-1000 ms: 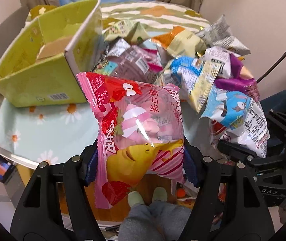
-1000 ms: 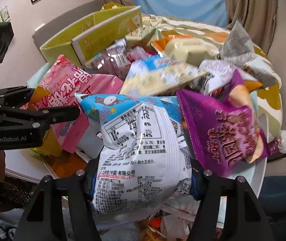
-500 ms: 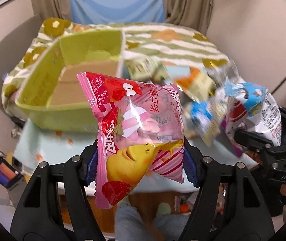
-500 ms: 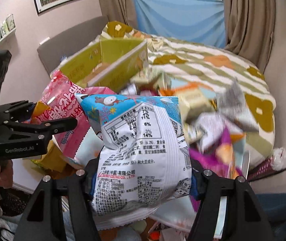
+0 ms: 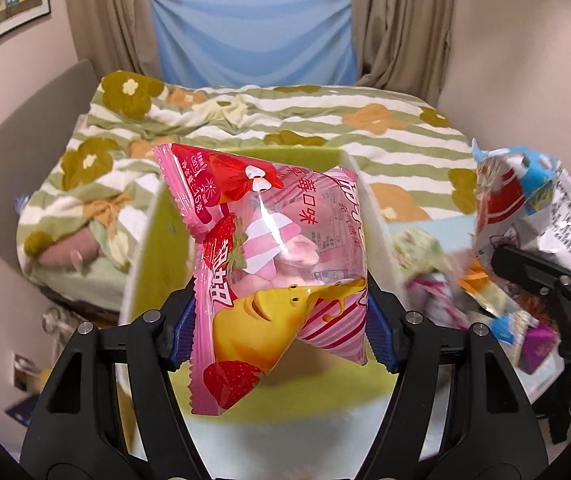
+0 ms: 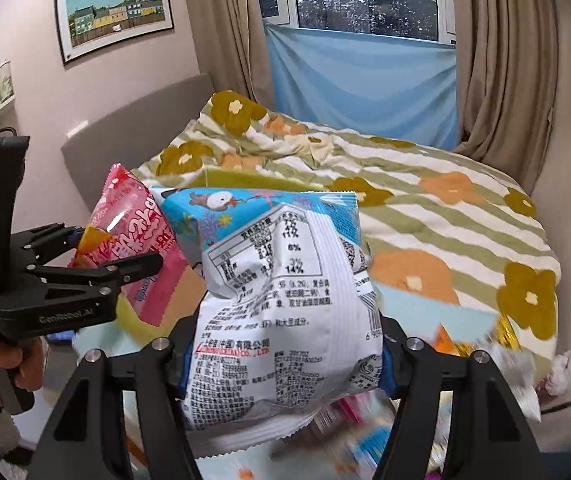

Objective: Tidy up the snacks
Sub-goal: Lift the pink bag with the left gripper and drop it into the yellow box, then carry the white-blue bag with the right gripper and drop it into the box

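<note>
My left gripper (image 5: 281, 332) is shut on a pink strawberry marshmallow bag (image 5: 273, 264), held up in front of the yellow-green cardboard box (image 5: 161, 248); the bag also shows in the right wrist view (image 6: 141, 240). My right gripper (image 6: 281, 356) is shut on a white and blue snack bag (image 6: 285, 304), raised above the table; it shows at the right of the left wrist view (image 5: 533, 216). The snack pile (image 5: 481, 304) lies blurred low at the right. The left gripper (image 6: 125, 268) is left of the white bag, close beside it.
A bed with a green striped flowered blanket (image 6: 425, 200) lies behind the table. The table's light blue flowered cloth (image 6: 417, 304) shows under the bags. Curtains and a window are at the back; a picture (image 6: 113, 12) hangs on the left wall.
Both grippers have lifted and tilted up with their bags. The snack pile has dropped low in both views. The green box now sits directly behind the pink bag.
</note>
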Tool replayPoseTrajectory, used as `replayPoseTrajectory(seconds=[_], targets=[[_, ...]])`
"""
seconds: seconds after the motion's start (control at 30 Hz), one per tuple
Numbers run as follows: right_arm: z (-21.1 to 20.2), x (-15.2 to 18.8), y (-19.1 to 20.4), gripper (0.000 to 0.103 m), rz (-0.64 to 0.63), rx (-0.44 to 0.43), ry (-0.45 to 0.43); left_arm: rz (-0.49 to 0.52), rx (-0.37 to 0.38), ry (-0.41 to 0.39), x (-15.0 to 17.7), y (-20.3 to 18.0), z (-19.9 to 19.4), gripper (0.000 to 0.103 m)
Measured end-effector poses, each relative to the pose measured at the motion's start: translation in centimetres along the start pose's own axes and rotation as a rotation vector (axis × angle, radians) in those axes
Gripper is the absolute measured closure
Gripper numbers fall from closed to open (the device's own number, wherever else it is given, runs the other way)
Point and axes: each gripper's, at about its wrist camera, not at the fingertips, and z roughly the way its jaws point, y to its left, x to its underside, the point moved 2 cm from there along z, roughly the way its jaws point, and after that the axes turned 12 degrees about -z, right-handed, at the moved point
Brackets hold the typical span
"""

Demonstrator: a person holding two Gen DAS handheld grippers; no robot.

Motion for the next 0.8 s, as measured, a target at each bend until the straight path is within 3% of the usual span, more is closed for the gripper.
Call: replayPoseTrajectory(seconds=[0.17, 0.33, 0.43, 0.47, 0.8], targets=[[4.3, -4.0, 0.4, 0.041, 0.071, 0.034, 0.001, 0.019, -0.006, 0.044, -3.9, 2.9, 5.3, 0.035], [8.2, -5.9, 0.1, 0.04, 0.14, 0.053, 0.045, 0.025, -0.008, 0.091, -5.3, 4.1, 9.6, 0.033], [9.8, -6.1, 0.1, 0.04, 0.148, 0.063, 0.077, 0.014, -0.008, 0.116, -5.8, 4.7, 11.7, 0.004], [10.0, -6.0, 0.1, 0.04, 0.149, 0.064, 0.083, 0.013, -0.018, 0.11, -5.9, 4.9, 12.0, 0.0], [12.1, -5.9, 0.4, 0.04, 0.127, 0.042, 0.13, -0.03, -0.032, 0.122, -4.2, 6.8, 10.1, 0.0]])
